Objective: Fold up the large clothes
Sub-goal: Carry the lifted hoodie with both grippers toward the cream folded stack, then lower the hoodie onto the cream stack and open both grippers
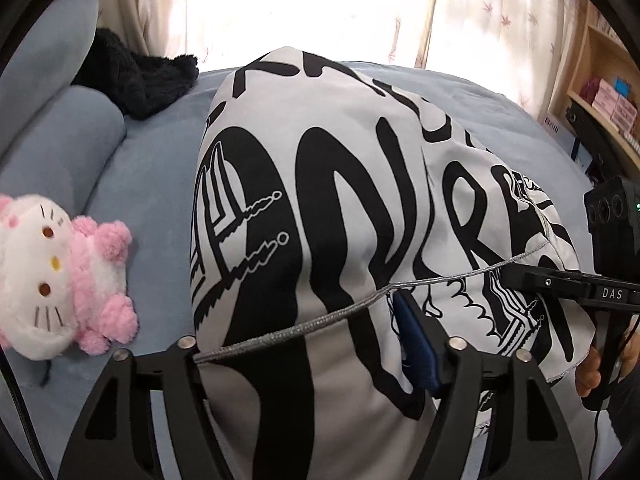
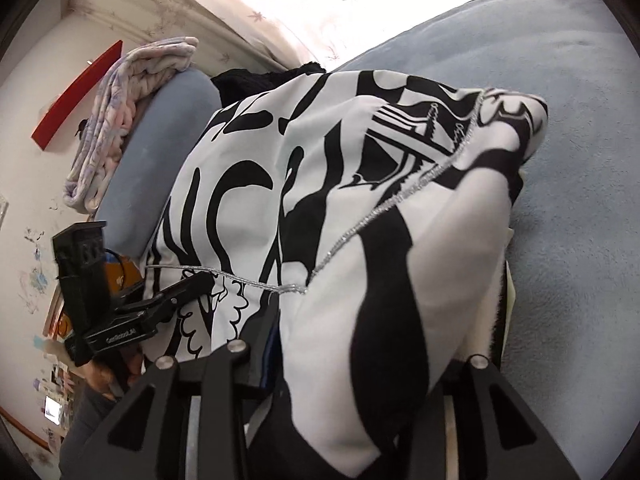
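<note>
The black-and-white shirt (image 1: 320,200) lies bunched on the blue bed (image 1: 152,184). It hangs between both tongs; I cannot tell if either pair pinches it.

White garment (image 1: 320,184) with black lettering, pale blue bedcover (image 1: 152,168), pink-white plush (image 1: 60,276)

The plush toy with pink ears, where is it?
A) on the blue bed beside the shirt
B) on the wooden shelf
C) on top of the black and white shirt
A: the plush toy lies on the blue bed, apart from the shirt.
</note>
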Tool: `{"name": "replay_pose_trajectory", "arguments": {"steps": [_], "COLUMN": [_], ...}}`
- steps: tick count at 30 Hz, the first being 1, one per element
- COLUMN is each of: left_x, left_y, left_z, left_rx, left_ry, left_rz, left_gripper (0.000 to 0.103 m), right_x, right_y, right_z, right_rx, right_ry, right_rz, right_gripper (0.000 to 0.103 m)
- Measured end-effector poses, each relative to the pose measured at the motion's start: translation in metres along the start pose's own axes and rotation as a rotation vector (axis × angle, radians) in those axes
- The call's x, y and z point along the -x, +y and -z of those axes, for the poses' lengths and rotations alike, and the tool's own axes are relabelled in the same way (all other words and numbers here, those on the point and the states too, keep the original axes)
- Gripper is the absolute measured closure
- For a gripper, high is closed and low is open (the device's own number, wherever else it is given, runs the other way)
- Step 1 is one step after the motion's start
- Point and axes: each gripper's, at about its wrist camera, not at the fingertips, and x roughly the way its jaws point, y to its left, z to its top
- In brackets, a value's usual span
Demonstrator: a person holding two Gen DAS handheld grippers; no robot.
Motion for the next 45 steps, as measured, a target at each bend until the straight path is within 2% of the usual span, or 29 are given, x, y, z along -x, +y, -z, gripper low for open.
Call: {"name": "replay_pose_trajectory", "arguments": {"steps": [3,5,9,13,18,21,24,26,27,29,30,31,32,33,36,39,40,42,44,45], "left_x": [-0.005,-0.010,-0.015,-0.008,0.016,0.043,0.071,0.081,0.083,0.081,0.078,0.074,0.070,0.065,0.050,0.038,0.035,0.032,0.031,0.031], "left_y": [0.008,0.016,0.023,0.023,0.010,0.002,-0.002,-0.004,-0.005,-0.007,-0.009,-0.012,-0.015,-0.018,-0.025,-0.026,-0.026,-0.025,-0.024,-0.023], "left_z": [0.006,0.008,0.013,0.014,0.015,0.015,0.010,0.006,0.004,0.001,0.000,0.001,0.003,0.004,0.014,0.026,0.029,0.032,0.032,0.032], "left_rx": [0.023,0.039,0.070,0.091,0.034,0.000,0.001,0.011,0.014,0.023,0.023,0.020,0.012,0.000,-0.071,-0.135,-0.145,-0.148,-0.138,-0.130], "left_ry": [-0.010,-0.013,-0.015,-0.008,-0.024,-0.081,-0.149,-0.165,-0.167,-0.163,-0.160,-0.159,-0.163,-0.166,-0.189,-0.210,-0.211,-0.216,-0.222,-0.222], "left_rz": [0.008,0.002,-0.014,-0.021,-0.131,-0.165,-0.162,-0.153,-0.160,-0.179,-0.193,-0.215,-0.239,-0.262,-0.353,-0.423,-0.434,-0.432,-0.437,-0.432], "left_gripper": [0.024,0.016,0.006,0.004,0.005,0.006,0.017,0.036,0.043,0.073,0.080,0.091,0.093,0.093,0.096,0.096,0.096,0.096,0.096,0.096], "right_x": [0.000,0.000,-0.006,-0.001,0.015,0.033,0.050,0.063,0.069,0.075,0.073,0.071,0.065,0.056,0.036,0.028,0.029,0.032,0.034,0.035], "right_y": [-0.001,-0.001,0.000,0.001,0.008,0.020,0.035,0.048,0.057,0.079,0.086,0.089,0.093,0.094,0.086,0.060,0.049,0.035,0.030,0.028], "right_z": [0.002,0.001,-0.003,-0.003,-0.003,-0.002,0.000,0.002,0.003,0.006,0.006,0.006,0.005,0.004,0.003,0.005,0.005,0.005,0.006,0.006], "right_rx": [0.018,0.017,0.035,0.022,-0.010,0.008,0.052,0.108,0.152,0.247,0.275,0.291,0.306,0.311,0.313,0.288,0.269,0.245,0.256,0.258], "right_ry": [0.012,0.017,0.031,0.045,0.065,0.048,0.010,-0.061,-0.107,-0.198,-0.217,-0.220,-0.212,-0.194,-0.168,-0.160,-0.157,-0.149,-0.154,-0.151], "right_rz": [0.009,0.010,0.016,0.027,0.103,0.183,0.268,0.337,0.373,0.423,0.424,0.421,0.412,0.410,0.445,0.496,0.497,0.442,0.489,0.486], "right_gripper": [0.065,0.063,0.062,0.056,0.055,0.055,0.055,0.055,0.055,0.059,0.063,0.076,0.085,0.088,0.088,0.090,0.092,0.093,0.097,0.097]}}
